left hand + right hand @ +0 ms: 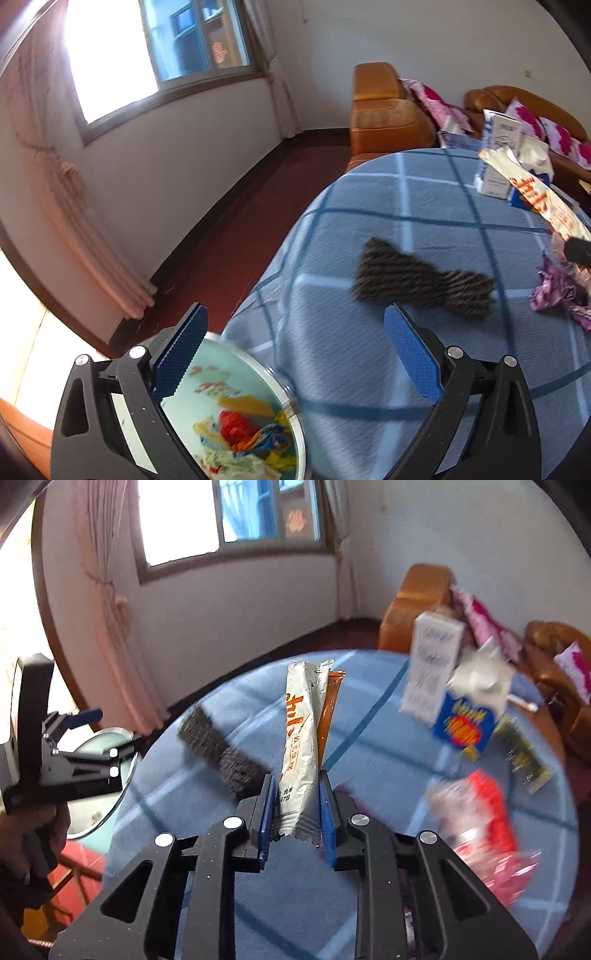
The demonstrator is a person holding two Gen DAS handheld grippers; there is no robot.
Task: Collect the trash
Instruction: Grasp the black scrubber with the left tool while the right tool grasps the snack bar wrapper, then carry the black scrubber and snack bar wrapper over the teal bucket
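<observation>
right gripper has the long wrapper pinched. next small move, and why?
Probably carry it left toward the bin and stop above its mouth. The right gripper is shut on the long white wrapper, which stands clear of the checked tablecloth. The bin sits off the table's left edge, already holding trash, with the open left gripper beside it.

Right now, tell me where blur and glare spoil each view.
Left wrist view: the window is blown out white; the dark knitted cloth and the checked tablecloth are smeared. Right wrist view: the cartons and the red wrappers streak with motion, while the white wrapper in the right gripper stays sharp; its window glares too.
</observation>
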